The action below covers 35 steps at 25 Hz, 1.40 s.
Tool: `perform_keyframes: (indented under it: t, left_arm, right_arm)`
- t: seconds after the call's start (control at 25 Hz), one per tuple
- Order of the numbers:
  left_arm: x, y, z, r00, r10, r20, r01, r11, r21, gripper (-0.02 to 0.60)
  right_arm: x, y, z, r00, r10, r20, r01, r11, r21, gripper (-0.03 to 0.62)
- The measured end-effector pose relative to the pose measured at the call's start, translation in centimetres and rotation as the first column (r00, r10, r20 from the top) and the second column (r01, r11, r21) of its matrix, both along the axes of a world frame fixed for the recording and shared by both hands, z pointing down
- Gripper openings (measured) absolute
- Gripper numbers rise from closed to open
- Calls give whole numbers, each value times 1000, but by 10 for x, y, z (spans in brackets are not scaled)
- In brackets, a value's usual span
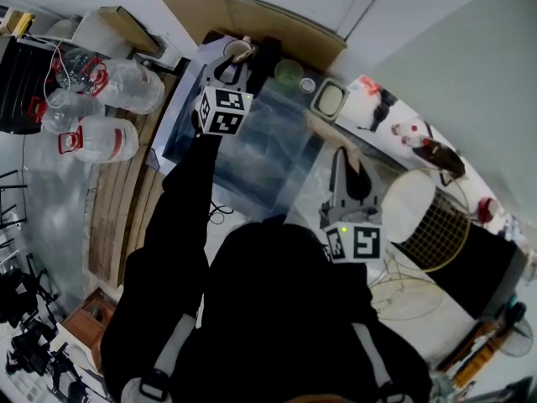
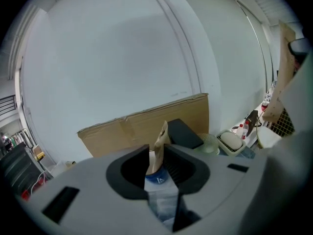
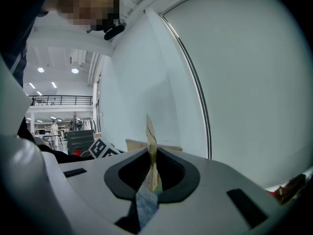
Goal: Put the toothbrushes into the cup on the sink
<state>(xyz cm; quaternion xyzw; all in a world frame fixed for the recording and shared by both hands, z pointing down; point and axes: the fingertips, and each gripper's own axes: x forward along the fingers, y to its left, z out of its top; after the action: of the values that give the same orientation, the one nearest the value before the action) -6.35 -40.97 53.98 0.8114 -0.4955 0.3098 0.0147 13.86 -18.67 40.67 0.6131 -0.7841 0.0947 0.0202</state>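
My left gripper [image 2: 156, 149] is clamped on a toothbrush pack [image 2: 162, 131], and my right gripper [image 3: 152, 153] on a second pack [image 3: 149, 129]. Both look light, thin and bendy, so I'd hold them low. The cup [image 1: 238, 50] sits just beyond the left gripper.

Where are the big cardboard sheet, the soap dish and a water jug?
cardboard sheet [image 2: 146, 124]: left gripper view, middle of its brown face.
soap dish [image 2: 233, 148]: left gripper view, its front wall.
water jug [image 1: 105, 141]: head view, its clear body.
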Motion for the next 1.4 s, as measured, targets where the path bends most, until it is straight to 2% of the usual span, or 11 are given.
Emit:
perform_keyframes:
  t: [0.16,0.48,0.64,0.88,1.2,1.4]
  left_arm:
    - [-2,7,-19,999,-10,-38,11,999,33,74]
    - [-13,52,-48,993,-41,-113,48,997,59,69]
    - [-23,78,-63,983,-72,-167,83,995,62,49]
    - [-32,113,-80,975,-91,-204,109,991,80,14]
    - [-41,155,-82,944,-133,-301,161,984,71,2]
    - [-43,179,-78,937,-131,-323,158,986,59,2]
  right_arm:
    - [-2,1,-1,1000,3,1,-3,1000,7,40]
    - [-4,-8,-10,1000,14,10,-14,999,30,40]
    - [-7,-13,-13,1000,14,8,-14,999,50,39]
    - [-12,-26,-15,1000,7,22,-9,998,61,38]
    - [-14,-53,-11,999,36,38,-38,997,66,39]
    - [-13,-80,-1,993,88,73,-91,995,50,39]
